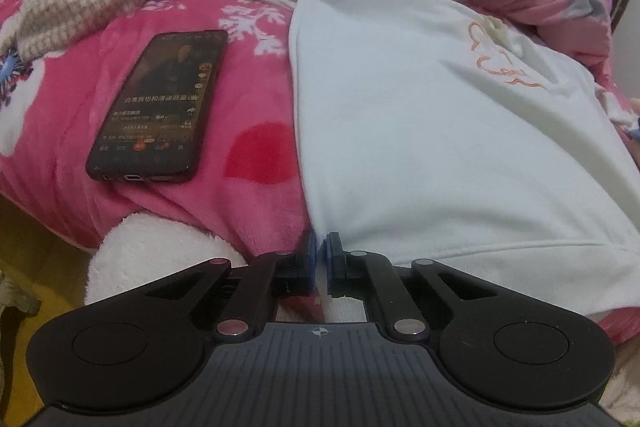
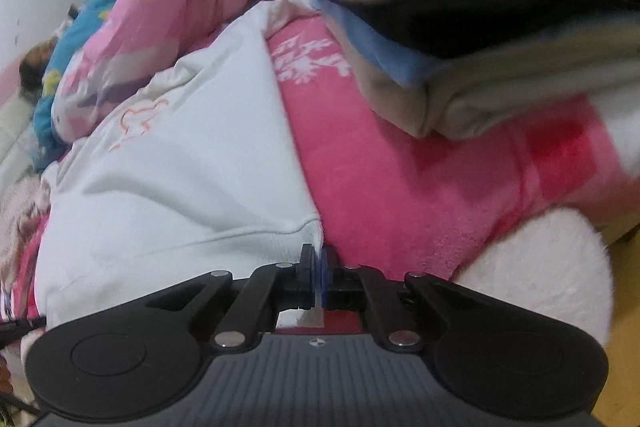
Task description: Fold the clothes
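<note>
Phone (image 1: 158,107): lies flat on pink blanket (image 1: 248,155), left of shirt, screen lit.
Shirt (image 1: 440,147): white, spread flat on blanket, orange print near chest; top end bunched.
L gripper (image 1: 319,261): pinching shirt's near-left hem corner.
R gripper (image 2: 319,275): pinching near-right hem corner (image 2: 312,227).
Folded stack (image 2: 480,47): right of shirt, blurred, contents unclear.
</note>
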{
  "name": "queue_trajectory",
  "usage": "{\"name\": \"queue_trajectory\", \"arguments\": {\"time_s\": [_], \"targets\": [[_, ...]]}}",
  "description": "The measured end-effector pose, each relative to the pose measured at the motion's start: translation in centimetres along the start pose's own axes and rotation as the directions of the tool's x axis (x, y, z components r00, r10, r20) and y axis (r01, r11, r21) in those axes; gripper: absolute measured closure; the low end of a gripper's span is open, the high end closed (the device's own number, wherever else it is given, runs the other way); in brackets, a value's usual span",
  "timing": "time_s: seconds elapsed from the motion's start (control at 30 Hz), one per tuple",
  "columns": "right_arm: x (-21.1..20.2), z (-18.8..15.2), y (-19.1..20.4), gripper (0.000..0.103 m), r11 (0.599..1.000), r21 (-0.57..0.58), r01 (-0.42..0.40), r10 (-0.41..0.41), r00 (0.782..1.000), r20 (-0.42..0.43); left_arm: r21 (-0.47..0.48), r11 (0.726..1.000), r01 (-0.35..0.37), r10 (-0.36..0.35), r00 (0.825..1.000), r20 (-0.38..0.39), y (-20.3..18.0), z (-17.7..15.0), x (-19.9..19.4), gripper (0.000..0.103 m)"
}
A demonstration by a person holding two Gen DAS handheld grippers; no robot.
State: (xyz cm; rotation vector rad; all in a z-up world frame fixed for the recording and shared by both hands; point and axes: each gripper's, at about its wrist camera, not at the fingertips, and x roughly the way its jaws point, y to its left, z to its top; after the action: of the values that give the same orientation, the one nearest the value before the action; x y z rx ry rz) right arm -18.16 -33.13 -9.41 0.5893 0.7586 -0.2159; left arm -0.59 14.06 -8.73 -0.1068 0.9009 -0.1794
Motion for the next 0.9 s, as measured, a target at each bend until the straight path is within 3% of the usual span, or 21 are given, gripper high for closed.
{"name": "queue_trajectory", "arguments": {"time_s": [0.1,0.23,0.3,0.4,0.5,0.6,0.73,0.77,0.8,0.9], "targets": [[-0.9,0.6,0.2,0.099,1.0,-0.023,-0.009,0.01,0.999,0.051,0.029,1.0,0.004,-0.004,1.0,0.013,0.0,0.0,-0.6,0.1],[-1.5,1.1,0.9,0.099,0.996,-0.089,-0.015,0.021,0.997,0.069,-0.041,0.998,0.055,-0.054,0.998,0.012,0.9,-0.1,-0.4,0.096],[-1.4,1.3,1.0,0.097,0.996,-0.08,-0.024,0.028,0.998,0.05,-0.089,0.991,0.099,-0.1,0.995,0.003,1.4,-0.1,-0.6,0.073],[-1.3,1.5,0.7,0.094,0.998,-0.047,-0.042,0.044,0.998,0.035,-0.104,0.983,0.148,-0.151,0.988,-0.019,1.3,-0.5,-1.1,0.062],[-1.2,1.4,-0.2,0.093,0.998,-0.001,-0.069,0.069,0.997,0.015,-0.078,0.984,0.16,-0.165,0.984,-0.061,0.7,-1.1,-0.9,0.058],[-1.0,1.4,-1.1,0.093,0.995,0.03,-0.091,0.091,0.996,-0.003,-0.066,0.985,0.162,-0.168,0.98,-0.105,0.1,-1.9,-0.1,0.057],[-0.4,1.7,-1.6,0.092,0.99,0.063,-0.126,0.127,0.992,-0.023,-0.105,0.979,0.172,-0.183,0.979,-0.095,0.1,-2.5,1.0,0.061],[-0.4,1.7,-1.6,0.093,0.988,0.069,-0.136,0.138,0.99,-0.025,-0.124,0.976,0.18,-0.191,0.978,-0.088,0.3,-2.5,1.1,0.069],[-0.3,1.8,-1.6,0.092,0.987,0.069,-0.145,0.147,0.989,-0.027,-0.142,0.972,0.187,-0.2,0.977,-0.08,0.4,-2.6,1.2,0.085],[-0.2,1.9,-1.0,0.098,0.985,0.043,-0.165,0.166,0.986,-0.025,-0.126,0.974,0.189,-0.196,0.98,-0.044,0.3,-2.4,-0.2,0.097]]}}
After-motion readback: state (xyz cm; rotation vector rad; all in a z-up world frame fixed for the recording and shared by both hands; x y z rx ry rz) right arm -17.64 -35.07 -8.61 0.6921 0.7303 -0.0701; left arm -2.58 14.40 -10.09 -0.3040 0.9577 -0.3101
